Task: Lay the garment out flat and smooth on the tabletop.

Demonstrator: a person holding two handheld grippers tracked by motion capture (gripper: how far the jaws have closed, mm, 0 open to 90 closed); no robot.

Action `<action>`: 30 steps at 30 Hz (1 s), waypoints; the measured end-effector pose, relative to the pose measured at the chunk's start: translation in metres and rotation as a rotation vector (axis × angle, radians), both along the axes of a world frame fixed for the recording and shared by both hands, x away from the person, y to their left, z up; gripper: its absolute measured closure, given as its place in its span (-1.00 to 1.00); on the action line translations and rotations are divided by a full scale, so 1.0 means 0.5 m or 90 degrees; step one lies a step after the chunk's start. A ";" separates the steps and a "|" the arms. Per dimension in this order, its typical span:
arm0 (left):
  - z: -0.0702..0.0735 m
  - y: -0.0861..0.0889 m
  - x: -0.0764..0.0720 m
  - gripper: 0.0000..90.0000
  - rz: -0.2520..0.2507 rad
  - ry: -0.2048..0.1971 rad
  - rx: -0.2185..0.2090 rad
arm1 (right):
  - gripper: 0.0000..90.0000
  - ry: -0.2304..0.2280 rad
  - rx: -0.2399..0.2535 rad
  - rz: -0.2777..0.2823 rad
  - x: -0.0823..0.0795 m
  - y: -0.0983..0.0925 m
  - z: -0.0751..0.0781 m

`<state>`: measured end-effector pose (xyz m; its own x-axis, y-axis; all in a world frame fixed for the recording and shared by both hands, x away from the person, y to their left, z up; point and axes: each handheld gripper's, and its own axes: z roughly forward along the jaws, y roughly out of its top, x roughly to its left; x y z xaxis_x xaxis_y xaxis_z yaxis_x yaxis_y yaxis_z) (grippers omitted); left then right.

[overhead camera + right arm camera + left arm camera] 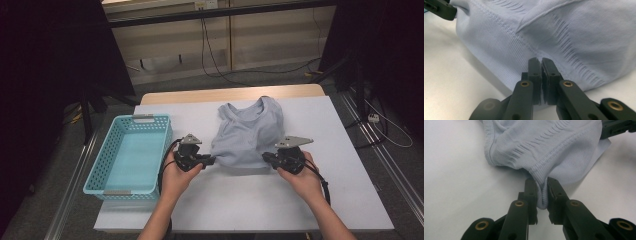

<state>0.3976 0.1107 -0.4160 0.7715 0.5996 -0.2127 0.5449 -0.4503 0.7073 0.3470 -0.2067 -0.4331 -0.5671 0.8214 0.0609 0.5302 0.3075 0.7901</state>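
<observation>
Shirt [248, 134]: lies folded on the table [345, 165], stretching away from me; I hold its near edge at both corners.
Left gripper [541, 195]: pinching a fold of hem.
Right gripper [541, 75]: pressed tight on cloth.
Basket [95, 175]: beside my left hand, nearer that arm.
Count: one shirt, one basket, two grippers.

The high view is dim at its edges, with black surrounds on both sides, while the white table [350, 165] is evenly lit from above. Soft shadows lie under the pale blue shirt [247, 132]. Both gripper views are bright, with the closest jaw parts slightly blurred.
</observation>
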 end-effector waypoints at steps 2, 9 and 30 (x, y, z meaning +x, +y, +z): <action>0.001 0.001 0.001 0.77 0.002 -0.002 0.001 | 0.93 0.005 -0.001 -0.001 0.003 0.004 -0.008; -0.006 0.000 0.004 0.77 0.009 0.007 0.005 | 0.85 0.024 -0.014 0.002 0.015 0.018 -0.038; 0.003 0.014 0.011 0.77 0.023 0.000 -0.005 | 0.34 0.030 -0.002 -0.075 -0.007 -0.050 -0.034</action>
